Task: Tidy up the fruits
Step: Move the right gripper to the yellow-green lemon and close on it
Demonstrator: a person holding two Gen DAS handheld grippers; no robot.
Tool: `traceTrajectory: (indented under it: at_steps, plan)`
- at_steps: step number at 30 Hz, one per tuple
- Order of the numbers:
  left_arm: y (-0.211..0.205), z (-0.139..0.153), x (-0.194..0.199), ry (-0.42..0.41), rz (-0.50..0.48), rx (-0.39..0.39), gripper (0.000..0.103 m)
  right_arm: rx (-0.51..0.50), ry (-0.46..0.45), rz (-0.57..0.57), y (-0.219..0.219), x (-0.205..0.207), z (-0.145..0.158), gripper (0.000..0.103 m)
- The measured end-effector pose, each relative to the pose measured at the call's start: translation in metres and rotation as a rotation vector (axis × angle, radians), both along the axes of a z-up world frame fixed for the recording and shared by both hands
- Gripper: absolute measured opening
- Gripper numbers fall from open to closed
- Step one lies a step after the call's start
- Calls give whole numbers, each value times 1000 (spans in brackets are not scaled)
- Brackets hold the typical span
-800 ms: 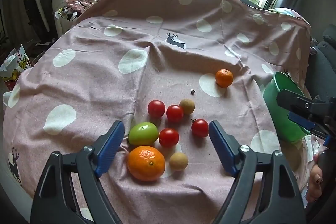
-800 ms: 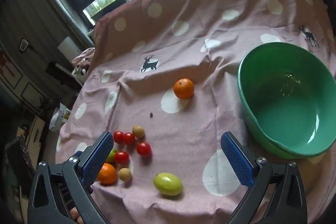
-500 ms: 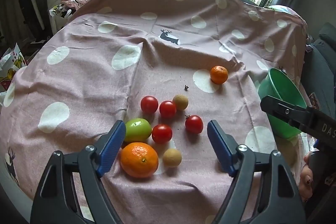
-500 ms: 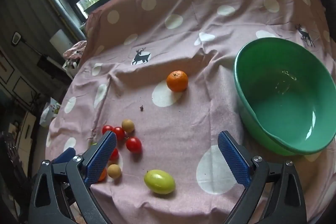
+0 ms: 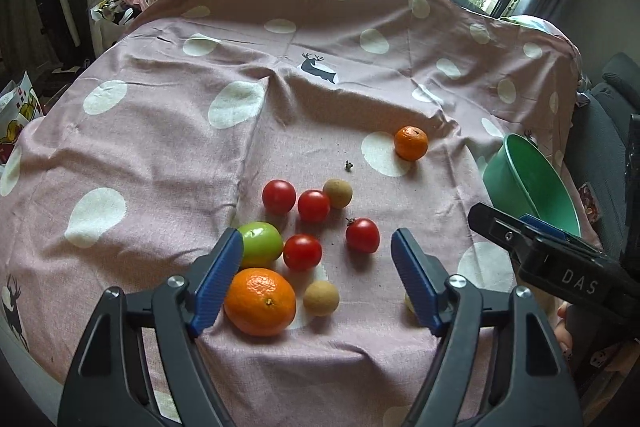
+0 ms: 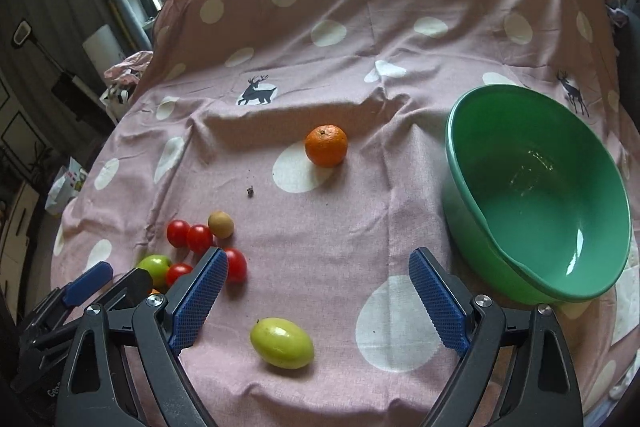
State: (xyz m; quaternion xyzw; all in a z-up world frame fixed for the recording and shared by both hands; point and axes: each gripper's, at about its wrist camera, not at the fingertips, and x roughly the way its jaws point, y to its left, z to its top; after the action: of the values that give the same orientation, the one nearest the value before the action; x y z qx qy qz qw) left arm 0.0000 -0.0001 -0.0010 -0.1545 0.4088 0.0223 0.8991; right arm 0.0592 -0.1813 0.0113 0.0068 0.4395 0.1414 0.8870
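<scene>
Fruit lies on a pink polka-dot cloth. Near me are a large orange, a green apple, several red tomatoes such as one, and two tan round fruits. A small orange sits farther back. A yellow-green oval fruit lies in front of my right gripper. The green bowl is empty on the right. My left gripper hangs open above the fruit cluster. Both grippers hold nothing.
The cloth drapes up over a raised back beneath windows. Bags and clutter stand beyond the left edge. A dark chair is to the right of the bowl. A small dark speck lies mid-cloth.
Both grippers have pulled back a little and shifted; the right view has swung rightward, so the bowl and small orange sit more centrally. No fruit has moved.
</scene>
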Motion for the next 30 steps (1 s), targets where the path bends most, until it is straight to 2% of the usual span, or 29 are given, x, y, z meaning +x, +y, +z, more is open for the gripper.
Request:
traceTrajectory:
  at_steps: [9, 17, 23, 26, 28, 30]
  plan:
    - [-3, 0, 1, 24, -31, -37, 73, -40, -25, 8, 3, -5, 4, 93]
    - [-18, -2, 3, 61, -124, -52, 73, -46, -3, -6, -2, -6, 0, 92]
    - [-22, -5, 3, 65, -154, -84, 69, -12, 4, -25, -13, -9, -1, 91]
    - [-25, -10, 6, 91, -178, -128, 63, 44, 50, -5, -16, -8, -8, 81]
    - [-27, -14, 7, 112, -196, -159, 58, 110, 97, 16, -19, -6, -12, 70]
    - [-31, -18, 8, 127, -217, -181, 55, 156, 146, 30, -19, -3, -15, 65]
